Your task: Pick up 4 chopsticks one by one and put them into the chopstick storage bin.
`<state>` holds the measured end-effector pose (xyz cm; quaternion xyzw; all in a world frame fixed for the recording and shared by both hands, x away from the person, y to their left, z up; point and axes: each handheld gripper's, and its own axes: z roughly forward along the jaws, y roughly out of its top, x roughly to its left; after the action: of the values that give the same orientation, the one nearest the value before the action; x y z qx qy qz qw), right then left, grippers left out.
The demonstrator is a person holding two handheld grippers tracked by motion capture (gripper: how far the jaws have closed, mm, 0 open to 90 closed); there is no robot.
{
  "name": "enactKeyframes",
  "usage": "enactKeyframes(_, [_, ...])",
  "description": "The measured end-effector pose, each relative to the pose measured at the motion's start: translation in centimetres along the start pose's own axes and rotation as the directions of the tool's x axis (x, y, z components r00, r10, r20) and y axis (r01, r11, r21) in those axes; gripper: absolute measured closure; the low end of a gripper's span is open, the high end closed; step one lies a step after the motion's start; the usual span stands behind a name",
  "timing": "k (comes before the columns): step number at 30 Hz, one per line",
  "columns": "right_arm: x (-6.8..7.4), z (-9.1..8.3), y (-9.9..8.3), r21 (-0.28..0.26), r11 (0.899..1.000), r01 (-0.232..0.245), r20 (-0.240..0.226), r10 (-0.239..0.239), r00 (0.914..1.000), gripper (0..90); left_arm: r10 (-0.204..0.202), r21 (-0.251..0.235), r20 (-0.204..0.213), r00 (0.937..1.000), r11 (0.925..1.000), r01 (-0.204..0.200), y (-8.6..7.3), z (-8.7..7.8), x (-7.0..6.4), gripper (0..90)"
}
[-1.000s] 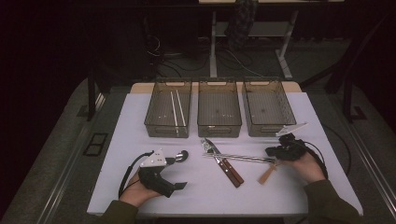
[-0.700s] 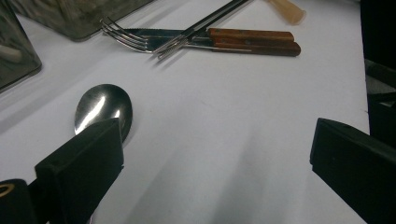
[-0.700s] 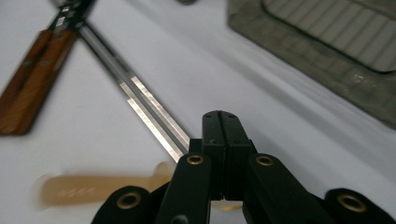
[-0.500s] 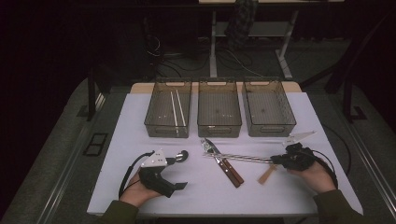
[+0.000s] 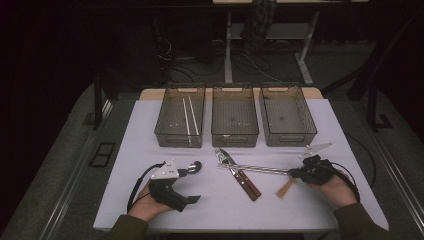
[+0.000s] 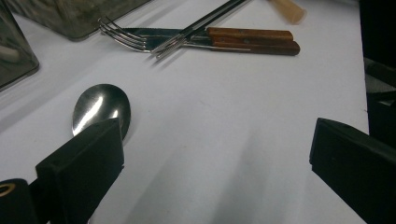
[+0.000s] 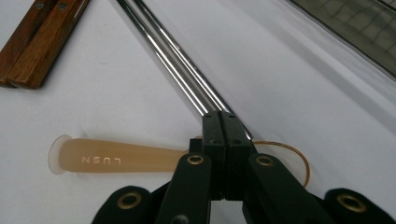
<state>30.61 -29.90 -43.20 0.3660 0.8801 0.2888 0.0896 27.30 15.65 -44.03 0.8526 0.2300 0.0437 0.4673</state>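
Room dark, only the white table [image 5: 150, 145] lit from above. Soft shadows under gripper jaws. Glare on the spoon [image 6: 100, 109] bowl and chopsticks [image 7: 177, 70]. High view grainy; close-ups sharp.

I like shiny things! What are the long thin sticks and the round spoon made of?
The long thin silver chopsticks look like polished metal, likely steel: bright mirror streaks run along them. The round shiny spoon also looks like polished metal, since its bowl reflects light. The closed right gripper sits at the chopsticks' ends.

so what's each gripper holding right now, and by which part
The right gripper looks shut on the metal chopsticks at their near end. The left gripper holds nothing: its jaws stand open beside the spoon.
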Motion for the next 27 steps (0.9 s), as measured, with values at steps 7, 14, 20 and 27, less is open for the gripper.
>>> enactKeyframes(7, [0.1, 0.3, 0.2, 0.005, 1.0, 0.015, 0.013, -0.015, 0.9998, 89.7, 0.002, 0.005, 0.003, 1.0, 1.0, -0.002, 0.0, 0.1, -0.1, 1.3])
enactKeyframes(14, [0.4, -0.3, -0.4, 0.012, 1.0, 0.017, 0.01, -0.018, 0.9998, 89.8, 0.001, 0.007, 0.009, 1.0, 1.0, -0.001, 0.0, 0.1, 0.0, 1.3])
enactKeyframes(20, [0.5, -0.5, -0.7, 0.023, 0.999, 0.023, 0.012, -0.023, 0.9997, 89.9, 0.002, 0.007, 0.01, 0.9999, 1.0, -0.002, 0.0, 0.1, -0.1, 1.3])
enactKeyframes(27, [0.6, -1.0, -1.5, 0.041, 0.999, 0.005, 0.013, -0.005, 0.9999, 89.9, -0.002, 0.012, 0.016, 0.9999, 0.9999, 0.002, 0.0, 0.2, -0.1, 1.3])
